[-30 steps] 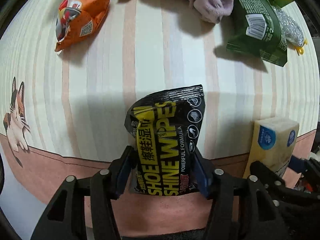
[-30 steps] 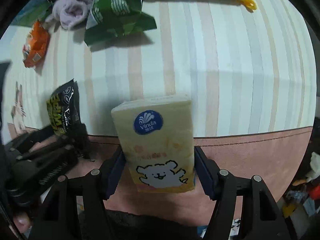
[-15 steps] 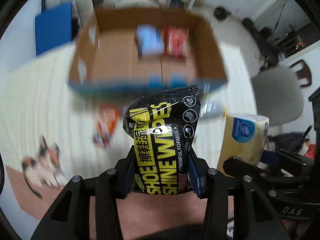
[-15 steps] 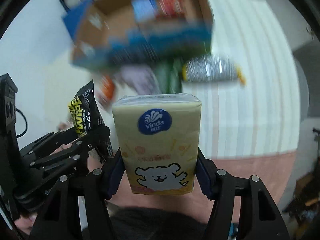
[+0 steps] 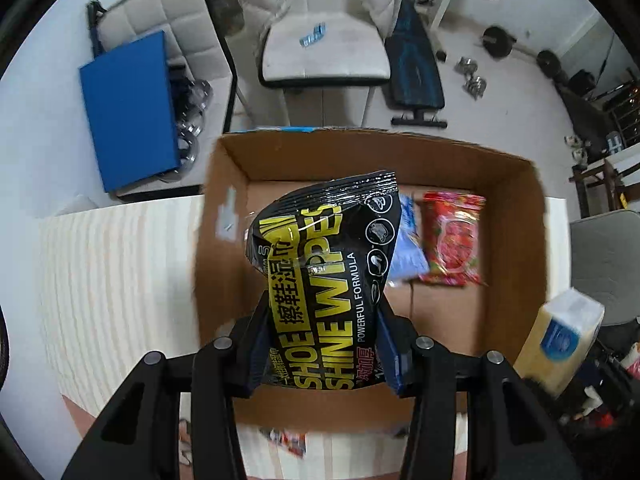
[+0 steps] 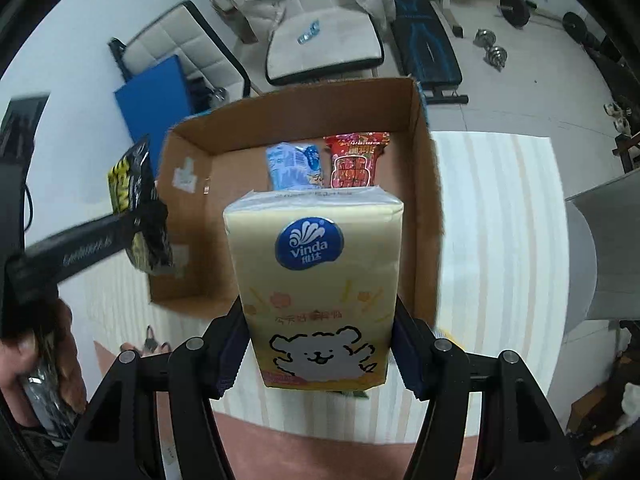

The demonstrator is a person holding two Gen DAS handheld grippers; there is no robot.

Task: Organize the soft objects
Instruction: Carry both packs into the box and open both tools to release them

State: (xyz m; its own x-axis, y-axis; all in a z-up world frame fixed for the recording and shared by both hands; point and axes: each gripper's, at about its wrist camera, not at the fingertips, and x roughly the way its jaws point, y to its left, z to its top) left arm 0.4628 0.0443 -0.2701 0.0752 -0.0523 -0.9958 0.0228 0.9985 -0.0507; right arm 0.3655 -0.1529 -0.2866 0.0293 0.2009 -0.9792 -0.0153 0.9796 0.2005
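My left gripper (image 5: 324,354) is shut on a black and yellow pack of shoe shine wipes (image 5: 328,264) and holds it over the open cardboard box (image 5: 516,240). My right gripper (image 6: 318,354) is shut on a yellow Vinda tissue pack (image 6: 316,296) and holds it in front of the same box (image 6: 420,152). A blue packet (image 6: 292,166) and a red packet (image 6: 356,162) lie inside the box at the back. The tissue pack also shows at the right of the left wrist view (image 5: 560,336), and the wipes pack at the left of the right wrist view (image 6: 136,204).
The box stands on a striped tablecloth (image 6: 500,240) with a pink border (image 6: 320,452). Behind the table are a white chair (image 5: 320,48), a blue panel (image 5: 128,108), a weight bench (image 5: 416,72) and dumbbells on the floor. A grey chair (image 5: 604,260) stands at the right.
Both grippers rose from the table with their packs and moved forward to the cardboard box. The loose items on the cloth have dropped out of view.
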